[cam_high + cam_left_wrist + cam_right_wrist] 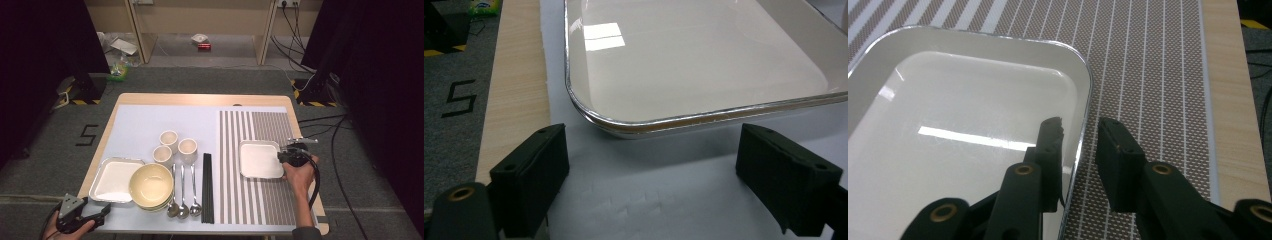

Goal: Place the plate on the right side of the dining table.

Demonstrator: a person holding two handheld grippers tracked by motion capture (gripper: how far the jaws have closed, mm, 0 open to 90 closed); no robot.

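Striped placemat (1158, 65) underneath; right gripper (1080, 132) astride square tray (948, 125) rim, jaws slackened, one inside, one outside; left gripper (654, 165) agape before second tray (704, 65).

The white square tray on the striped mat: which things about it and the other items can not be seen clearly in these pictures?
- White square tray, right gripper view: its near part is hidden by the right gripper, whose jaws straddle the rim without visibly pressing.
- White square tray at table's left, left gripper view: cut off by top and right edges.
- Stacked cream bowls, high view: number too small to count.
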